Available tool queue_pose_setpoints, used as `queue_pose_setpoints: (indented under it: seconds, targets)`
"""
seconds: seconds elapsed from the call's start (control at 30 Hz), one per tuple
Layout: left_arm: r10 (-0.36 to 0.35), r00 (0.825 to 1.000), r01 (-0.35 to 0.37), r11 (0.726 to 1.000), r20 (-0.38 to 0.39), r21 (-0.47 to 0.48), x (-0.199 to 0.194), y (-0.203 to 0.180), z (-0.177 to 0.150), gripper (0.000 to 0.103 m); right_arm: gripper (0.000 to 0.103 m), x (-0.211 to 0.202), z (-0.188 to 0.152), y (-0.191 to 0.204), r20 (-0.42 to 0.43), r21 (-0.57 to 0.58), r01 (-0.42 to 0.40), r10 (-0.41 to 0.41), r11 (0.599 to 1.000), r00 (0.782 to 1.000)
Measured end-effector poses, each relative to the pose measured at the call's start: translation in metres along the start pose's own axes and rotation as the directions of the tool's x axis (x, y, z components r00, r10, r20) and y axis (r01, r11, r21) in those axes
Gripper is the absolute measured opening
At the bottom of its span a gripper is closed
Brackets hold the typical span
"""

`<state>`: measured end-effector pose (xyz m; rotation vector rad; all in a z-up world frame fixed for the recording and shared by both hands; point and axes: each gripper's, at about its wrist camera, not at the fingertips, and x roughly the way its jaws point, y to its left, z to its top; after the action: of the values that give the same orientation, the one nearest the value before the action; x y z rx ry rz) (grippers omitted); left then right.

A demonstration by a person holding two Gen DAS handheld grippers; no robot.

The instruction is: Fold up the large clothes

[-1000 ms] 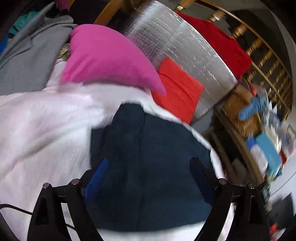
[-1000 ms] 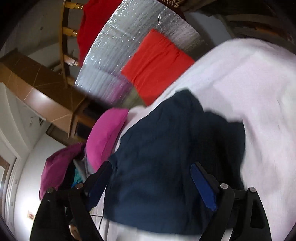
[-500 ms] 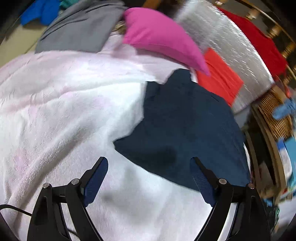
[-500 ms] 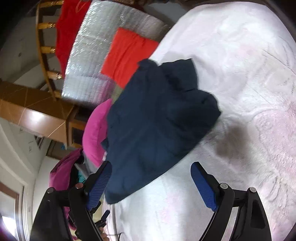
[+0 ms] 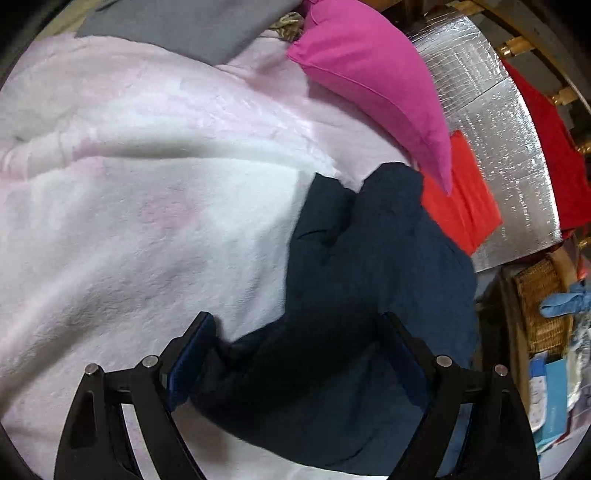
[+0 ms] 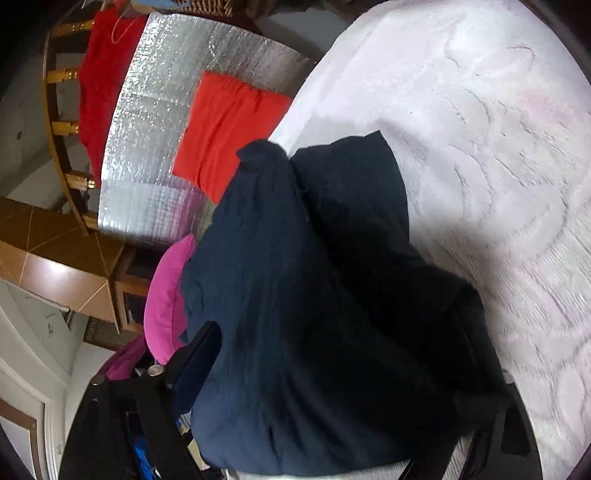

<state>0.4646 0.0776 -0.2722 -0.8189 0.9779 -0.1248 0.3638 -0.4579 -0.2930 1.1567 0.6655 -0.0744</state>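
Observation:
A dark navy garment [image 5: 369,280] lies bunched on a pale pink fleece blanket [image 5: 147,206]. It also shows in the right wrist view [image 6: 314,302], heaped up close to the camera. My left gripper [image 5: 299,354] is open, its fingers astride the garment's near edge. My right gripper [image 6: 332,373] is open too; its left finger [image 6: 195,365] shows beside the cloth and its right finger is hidden under the cloth.
A magenta pillow [image 5: 373,81] and an orange-red pillow [image 5: 461,199] lie past the garment against a silver foil panel [image 5: 491,110]. Grey cloth [image 5: 184,26] lies at the far edge. A wicker basket [image 5: 543,306] and clutter stand at the right.
Both grippers have come down closer to the navy garment, which now fills the space between their fingers. The garment lies more bunched than half a second ago.

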Motion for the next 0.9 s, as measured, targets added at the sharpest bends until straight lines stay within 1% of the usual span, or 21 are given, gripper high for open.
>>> queue_pose_setpoints:
  seconds: [0.03,0.07,0.1,0.13,0.23,0.37,0.43,0.53,0.6,0.7,0.73,0.8,0.87,0.9]
  targets:
    - [-0.003,1.000,0.003,1.000,0.003,0.005,-0.002,-0.001,0.000,0.067,0.061,0.000,-0.001,-0.002,0.005,0.003,0.016,-0.016,1.000,1.000]
    - [0.005,1.000,-0.005,1.000,0.010,0.027,-0.003,-0.004,-0.001,0.061,0.057,0.000,-0.001,-0.003,0.003,0.003,0.020,-0.020,1.000,1.000]
    - [0.002,1.000,-0.003,0.998,0.019,0.058,-0.007,-0.006,-0.001,0.047,0.051,-0.002,-0.003,-0.004,0.010,-0.007,0.022,-0.022,1.000,1.000]
    - [-0.003,1.000,0.001,0.997,0.024,0.074,-0.010,-0.010,0.000,0.030,0.046,-0.004,-0.004,-0.003,0.015,-0.020,0.027,-0.027,0.999,1.000]
    - [-0.014,0.999,0.010,0.995,0.036,0.098,-0.026,-0.012,-0.001,0.015,0.037,-0.015,-0.012,0.011,0.040,-0.081,0.059,-0.055,0.995,0.998]
    - [-0.003,0.999,-0.003,0.993,0.052,0.121,-0.049,-0.010,-0.001,0.009,0.035,-0.031,-0.022,0.024,0.046,-0.116,0.075,-0.070,0.990,0.996]
    - [-0.011,0.998,0.003,0.991,0.058,0.135,-0.062,-0.007,-0.006,0.008,0.035,-0.045,-0.031,0.027,0.040,-0.145,0.080,-0.075,0.986,0.996]
    - [0.004,0.996,-0.020,0.984,0.088,0.179,-0.090,0.000,-0.024,0.007,0.035,-0.064,-0.043,0.024,0.017,-0.154,0.076,-0.075,0.985,0.997]
    - [0.007,0.995,-0.026,0.983,0.101,0.184,-0.111,0.010,-0.038,0.004,0.035,-0.081,-0.056,0.015,-0.005,-0.151,0.071,-0.072,0.986,0.997]
    - [0.008,0.991,-0.037,0.976,0.132,0.214,-0.149,0.025,-0.063,0.004,0.035,-0.106,-0.074,0.005,-0.038,-0.139,0.038,-0.044,0.990,0.998]
    - [0.020,0.991,-0.050,0.973,0.136,0.226,-0.157,0.028,-0.068,0.004,0.035,-0.111,-0.080,0.005,-0.045,-0.137,0.030,-0.036,0.990,0.998]
    - [0.078,0.987,-0.108,0.970,0.140,0.220,-0.163,0.038,-0.072,0.004,0.035,-0.121,-0.090,0.000,-0.056,-0.147,0.043,-0.052,0.988,0.997]
    - [0.042,0.993,-0.061,0.982,0.108,0.181,-0.164,0.048,-0.067,0.004,0.035,-0.124,-0.091,-0.008,-0.057,-0.131,0.060,-0.068,0.990,0.996]
    - [0.039,0.996,-0.053,0.984,0.085,0.168,-0.161,0.051,-0.062,0.006,0.035,-0.122,-0.090,-0.010,-0.060,-0.130,0.056,-0.064,0.990,0.996]
